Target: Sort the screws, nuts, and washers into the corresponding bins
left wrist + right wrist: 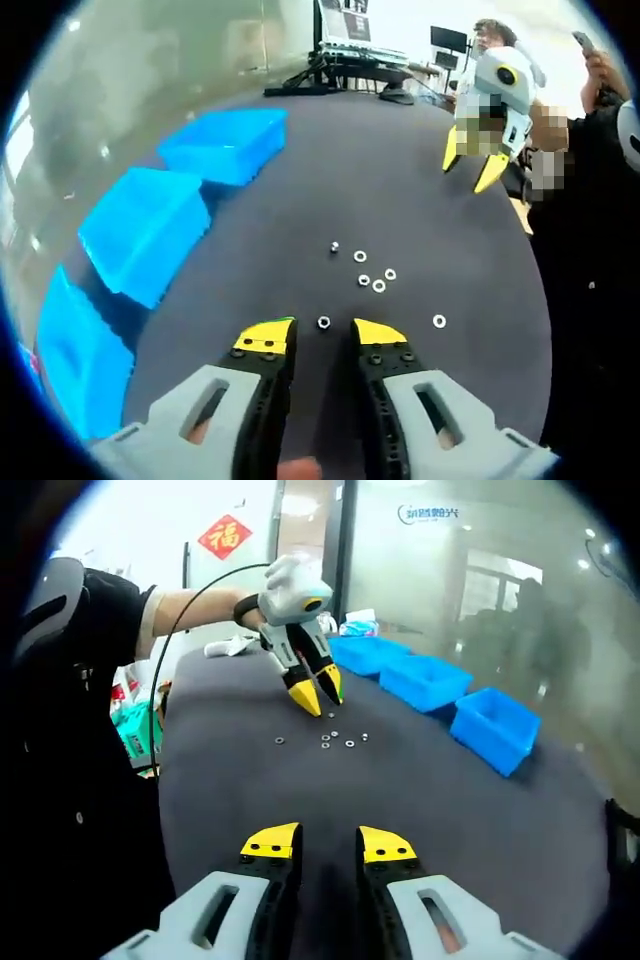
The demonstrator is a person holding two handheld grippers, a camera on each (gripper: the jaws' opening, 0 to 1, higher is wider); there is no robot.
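Washers (372, 272) scattered mid desk (420, 170), one nut (324, 322) just ahead of left tool (323, 334), jaws apart w/ narrow gap, nothing held. Right tool (329, 842) jaws also slightly apart, empty, well back from washers. Blue bins (145, 232) along desk edge beyond washers.

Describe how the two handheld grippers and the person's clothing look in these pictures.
Each gripper has light grey slotted jaws with black inner edges and yellow tips: left gripper, right gripper. In the right gripper view, the left gripper has a pale rounded head with a yellow ring, and a thin black cable arcs from it. The person wears a black sleeve.
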